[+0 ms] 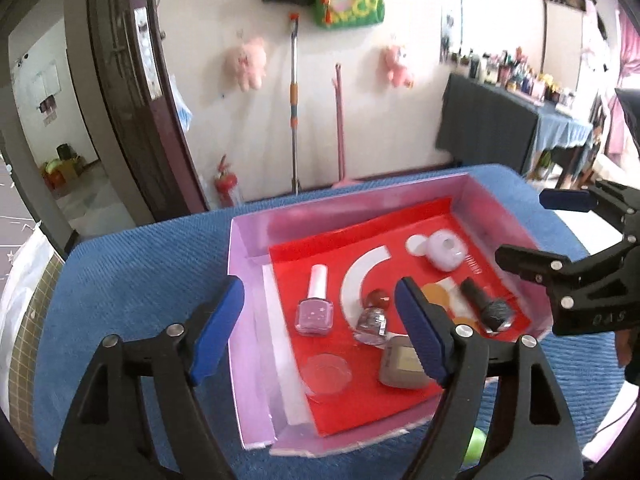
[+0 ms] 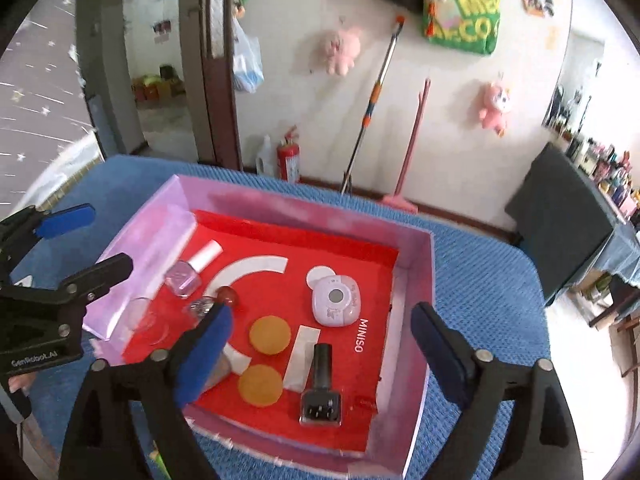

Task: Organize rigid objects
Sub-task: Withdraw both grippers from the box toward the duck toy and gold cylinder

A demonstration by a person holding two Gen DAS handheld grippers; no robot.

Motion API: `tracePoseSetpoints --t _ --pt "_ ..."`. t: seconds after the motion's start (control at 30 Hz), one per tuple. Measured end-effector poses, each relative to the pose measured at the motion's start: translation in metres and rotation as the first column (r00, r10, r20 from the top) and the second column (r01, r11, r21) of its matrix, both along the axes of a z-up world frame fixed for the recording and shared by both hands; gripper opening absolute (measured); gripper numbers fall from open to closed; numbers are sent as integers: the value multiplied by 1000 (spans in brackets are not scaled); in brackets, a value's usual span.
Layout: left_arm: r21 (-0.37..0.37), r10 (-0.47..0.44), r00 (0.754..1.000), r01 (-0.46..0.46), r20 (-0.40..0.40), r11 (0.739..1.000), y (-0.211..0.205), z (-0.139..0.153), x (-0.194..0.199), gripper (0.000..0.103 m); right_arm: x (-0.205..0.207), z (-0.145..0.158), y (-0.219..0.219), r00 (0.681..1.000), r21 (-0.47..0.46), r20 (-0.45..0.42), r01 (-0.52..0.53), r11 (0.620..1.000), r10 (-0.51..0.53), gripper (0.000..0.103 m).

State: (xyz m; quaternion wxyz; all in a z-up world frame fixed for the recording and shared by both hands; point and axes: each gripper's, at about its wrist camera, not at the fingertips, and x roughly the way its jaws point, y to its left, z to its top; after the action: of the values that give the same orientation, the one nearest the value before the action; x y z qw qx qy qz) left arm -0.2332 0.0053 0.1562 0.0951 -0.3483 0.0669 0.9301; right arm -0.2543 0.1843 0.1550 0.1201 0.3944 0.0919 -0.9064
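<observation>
I am holding my left hand-held gripper with its blue pads standing wide apart and nothing between them, hovering above the near left part of the tray. My right hand-held gripper is likewise gaping wide and gripping nothing, hanging over the near right part.

Below them the shallow pink cardboard tray with the red liner is sitting on the table under a blue ribbed cloth, and every piece is lying inside it. The lilac glass nail-polish bottle with the white cap is lying on its side near the left wall; I am judging it light, stiff, slick and breakable, best pinched across its flat square body. The dark nail-polish bottle with the black cap is lying flat near the front right; same handling, with the cap as a narrower hold. The small clear bottle with the round red stopper is looking roll-prone. The rounded lilac plastic case is looking light and smooth, so I am favouring its straighter sides. The clear shallow dish and the beige squarish compact are lying low and offering only thin edges.
</observation>
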Motion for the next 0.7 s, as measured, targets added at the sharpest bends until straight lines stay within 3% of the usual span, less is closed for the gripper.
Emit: tracePoseSetpoints --t 0.37,0.7 --pt "56 15 981 -4 -196 998 3 29 86 89 98 32 22 985 -74 -175 -6 997 -7 101" --pt "109 20 967 8 -254 994 12 16 149 95 184 31 36 959 -127 -280 0 992 -36 103"
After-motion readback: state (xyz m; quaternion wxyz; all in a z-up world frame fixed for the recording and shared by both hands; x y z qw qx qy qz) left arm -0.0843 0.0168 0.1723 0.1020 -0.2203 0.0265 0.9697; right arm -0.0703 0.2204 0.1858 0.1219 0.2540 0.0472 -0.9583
